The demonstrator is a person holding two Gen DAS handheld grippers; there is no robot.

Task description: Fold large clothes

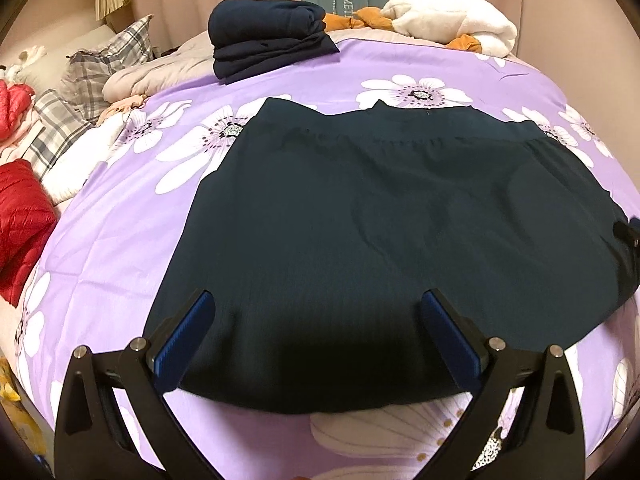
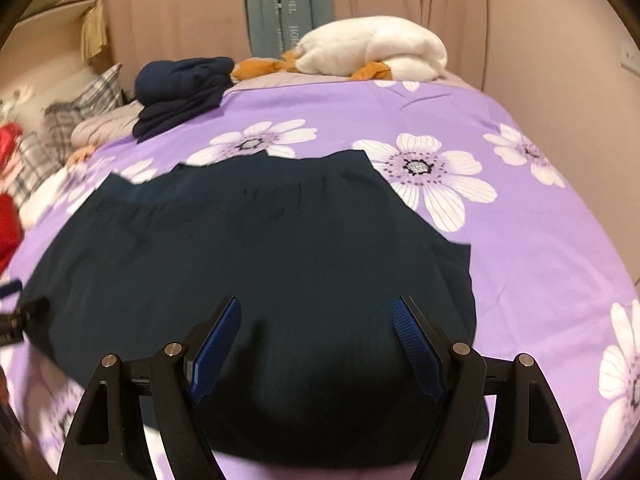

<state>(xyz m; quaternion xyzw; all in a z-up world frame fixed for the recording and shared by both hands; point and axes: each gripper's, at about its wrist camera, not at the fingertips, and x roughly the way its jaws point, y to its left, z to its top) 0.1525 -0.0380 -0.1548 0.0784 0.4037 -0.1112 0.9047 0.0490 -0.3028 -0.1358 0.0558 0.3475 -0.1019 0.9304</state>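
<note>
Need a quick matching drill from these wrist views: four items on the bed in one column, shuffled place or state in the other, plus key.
Items:
1. dark skirt
2. navy stack
3. white plush duck
4. red jacket

Place or state:
A. at the left edge of the bed
B. folded, at the far side by the plaid pillows
C. spread flat on the purple floral cover, under both open grippers
D. lying at the far edge, in front of the curtain

Pairs: 1-C, 2-B, 3-D, 4-A
</note>
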